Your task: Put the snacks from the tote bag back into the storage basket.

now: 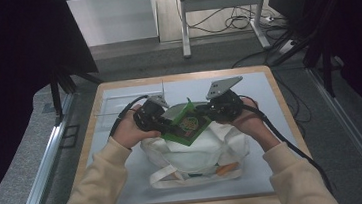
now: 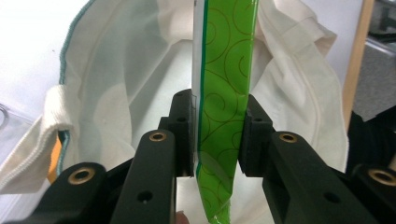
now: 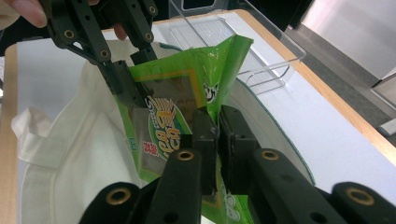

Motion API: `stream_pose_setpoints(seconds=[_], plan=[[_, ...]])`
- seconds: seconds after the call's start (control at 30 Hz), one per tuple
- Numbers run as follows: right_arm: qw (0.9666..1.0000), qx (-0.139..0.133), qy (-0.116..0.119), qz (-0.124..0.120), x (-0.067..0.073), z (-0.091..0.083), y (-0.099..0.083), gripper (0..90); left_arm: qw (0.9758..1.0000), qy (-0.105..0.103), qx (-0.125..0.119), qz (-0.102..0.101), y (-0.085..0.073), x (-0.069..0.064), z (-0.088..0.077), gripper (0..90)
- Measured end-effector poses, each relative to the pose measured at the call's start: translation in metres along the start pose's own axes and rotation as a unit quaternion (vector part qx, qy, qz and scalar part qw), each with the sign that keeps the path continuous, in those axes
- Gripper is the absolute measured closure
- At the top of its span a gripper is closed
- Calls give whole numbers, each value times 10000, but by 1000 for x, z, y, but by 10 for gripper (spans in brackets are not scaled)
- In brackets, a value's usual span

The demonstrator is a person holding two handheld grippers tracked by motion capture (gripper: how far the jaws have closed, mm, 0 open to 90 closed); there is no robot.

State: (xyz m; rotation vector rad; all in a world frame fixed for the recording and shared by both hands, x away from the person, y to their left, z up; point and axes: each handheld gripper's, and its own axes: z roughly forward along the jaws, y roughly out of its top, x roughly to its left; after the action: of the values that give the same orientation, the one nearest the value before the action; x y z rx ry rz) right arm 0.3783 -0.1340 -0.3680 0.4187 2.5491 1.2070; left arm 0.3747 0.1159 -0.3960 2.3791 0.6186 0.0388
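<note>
Right hand-held gripper (image 3: 218,122) – jaws pressed together on the crinkled upper edge of the green snack packet (image 3: 187,107), a thin pinch on film only. Left hand-held gripper (image 2: 217,135) – jaws either side of the packet's other edge; the left pad lies against the film, the right pad sits at its edge, so this reads as a pinch on the packet, though how firm I cannot tell.

In the high view the packet (image 1: 187,124) hangs between the two hand-held grippers, the left one (image 1: 163,118) and the right one (image 1: 205,110), tilted, above the mouth of the white cloth bag (image 1: 194,153). The bag lies just below and beyond the jaws, slumped on the worktop (image 1: 271,123), with something orange showing at its near edge. Farther out from the right hand-held gripper, a clear plastic tray (image 3: 261,51) sits on the worktop, well apart from the bag.

Handling, as a judgement: the packet looks light, glossy and puffed, so the film is likely slippery and the contents likely crushable. Best hold is the flat sealed edges or corners, not the belly. The bag is soft and floppy – its mouth will not stay open by itself, so the packet probably needs steering in edge-first while one side holds the rim.
</note>
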Motion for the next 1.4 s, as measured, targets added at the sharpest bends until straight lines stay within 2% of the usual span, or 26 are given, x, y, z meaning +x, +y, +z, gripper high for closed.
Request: stream_pose_setpoints(seconds=[0.13,0.23,0.37,0.47,0.6,0.83,1.03,1.4], plan=[[10000,-63,3,41,1,1,0,746,10000,48,-19,14,-4,0,-3,720],[9998,-146,-53,93,1,-2,1,600,9999,86,-95,-37,-7,1,-6,721],[9988,-269,-259,311,2,-9,1,446,9995,139,-240,-115,-13,0,-12,721],[9972,-380,-311,571,3,-16,-2,400,9991,142,-372,-169,-16,0,-17,720],[9945,-443,-334,890,3,-23,-10,371,9983,156,-528,-184,-22,-1,-22,720],[9922,-383,-263,1152,5,-23,-29,346,9966,128,-751,-317,-31,-1,-26,720],[9913,-268,-129,1281,10,-15,-41,329,9953,119,-914,-302,-36,-5,-29,719],[9906,-148,63,1361,17,-3,-47,310,9936,172,-1079,-292,-37,-9,-32,719]])
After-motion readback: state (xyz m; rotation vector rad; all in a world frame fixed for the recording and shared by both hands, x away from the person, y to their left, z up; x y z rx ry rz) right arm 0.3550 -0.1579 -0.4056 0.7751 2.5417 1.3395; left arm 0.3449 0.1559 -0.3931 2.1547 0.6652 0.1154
